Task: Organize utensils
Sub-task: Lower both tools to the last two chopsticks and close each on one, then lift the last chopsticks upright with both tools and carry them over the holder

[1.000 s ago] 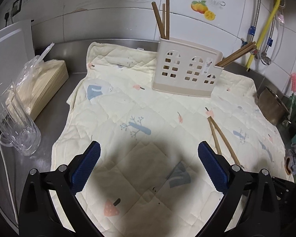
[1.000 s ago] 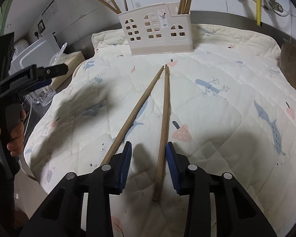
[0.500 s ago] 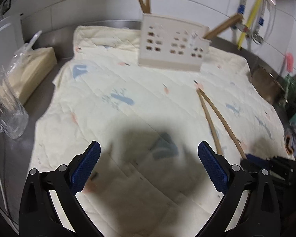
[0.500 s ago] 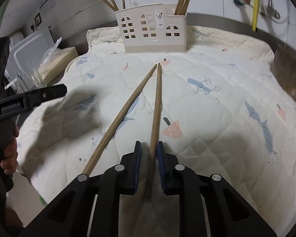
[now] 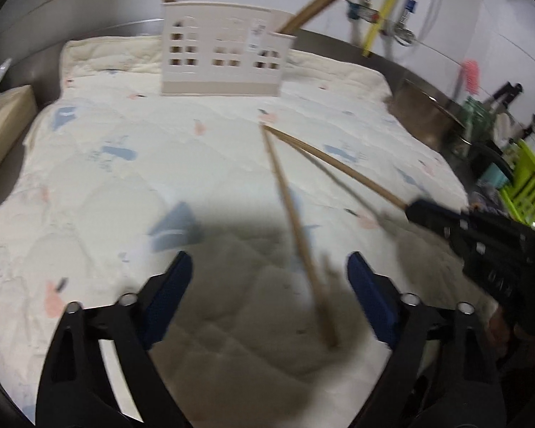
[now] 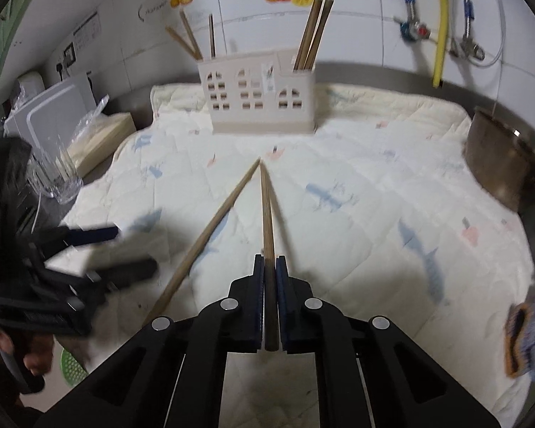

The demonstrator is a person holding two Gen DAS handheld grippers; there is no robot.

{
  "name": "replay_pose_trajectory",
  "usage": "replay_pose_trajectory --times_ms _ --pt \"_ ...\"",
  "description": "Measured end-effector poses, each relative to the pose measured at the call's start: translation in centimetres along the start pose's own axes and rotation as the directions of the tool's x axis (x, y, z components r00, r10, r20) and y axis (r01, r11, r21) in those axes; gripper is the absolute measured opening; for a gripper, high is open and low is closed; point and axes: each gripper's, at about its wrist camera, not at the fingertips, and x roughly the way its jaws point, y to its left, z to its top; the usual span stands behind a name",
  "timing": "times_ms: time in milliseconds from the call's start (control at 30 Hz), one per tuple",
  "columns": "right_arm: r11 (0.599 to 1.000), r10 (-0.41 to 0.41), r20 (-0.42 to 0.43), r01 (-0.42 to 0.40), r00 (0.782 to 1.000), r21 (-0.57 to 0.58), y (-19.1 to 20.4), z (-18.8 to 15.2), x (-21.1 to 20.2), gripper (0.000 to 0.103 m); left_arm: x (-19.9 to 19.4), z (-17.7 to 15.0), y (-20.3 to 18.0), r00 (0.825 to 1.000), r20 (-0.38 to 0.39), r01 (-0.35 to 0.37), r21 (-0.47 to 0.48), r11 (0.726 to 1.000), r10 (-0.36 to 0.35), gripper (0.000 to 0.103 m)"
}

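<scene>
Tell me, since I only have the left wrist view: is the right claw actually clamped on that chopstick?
Observer: Yes. In the right wrist view the right claw is shut on one chopstick, with a pad pressing each side.
Operator: How many sticks stand in the holder's left end? My view cuts them off.
Observer: The holder has three sticks there, leaning apart.
Operator: And the right end?
Observer: A tight bundle stands there; I cannot count it.

Quilted printed cloth (image 6: 374,185), glass mug (image 6: 55,178), metal pot (image 6: 499,164), yellow hose (image 6: 440,25)
</scene>
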Motion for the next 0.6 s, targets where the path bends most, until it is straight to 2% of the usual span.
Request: replay_pose_trajectory --times_ms 233,333,467,600 --pt "1.000 0.004 0.082 -0.003 0.997 -0.004 -0.5 2.0 -2.1 0.007 1.5 -0.2 -1.0 0.997 -0.045 0.061 -0.001 0.998 -0.061 0.044" --pt "1.000 0.004 0.109 -0.003 0.994 -0.009 -0.6 2.7 -2.8 0.007 2.0 -0.1 -1.2 0.996 -0.059 0.070 -0.004 0.998 -0.070 0.035" --pt "1.000 0.009 0.134 -0.008 0.991 -0.011 -0.8 3.5 -3.3 0.007 2.6 0.0 -1.3 0.996 -0.073 0.059 -0.001 0.998 -0.059 0.028" --pt "1.000 0.011 0.148 -0.008 0.989 -0.022 -0.7 4.0 -3.7 0.007 3.0 0.4 -1.8 0.996 -0.090 0.012 0.035 0.999 -0.009 0.014"
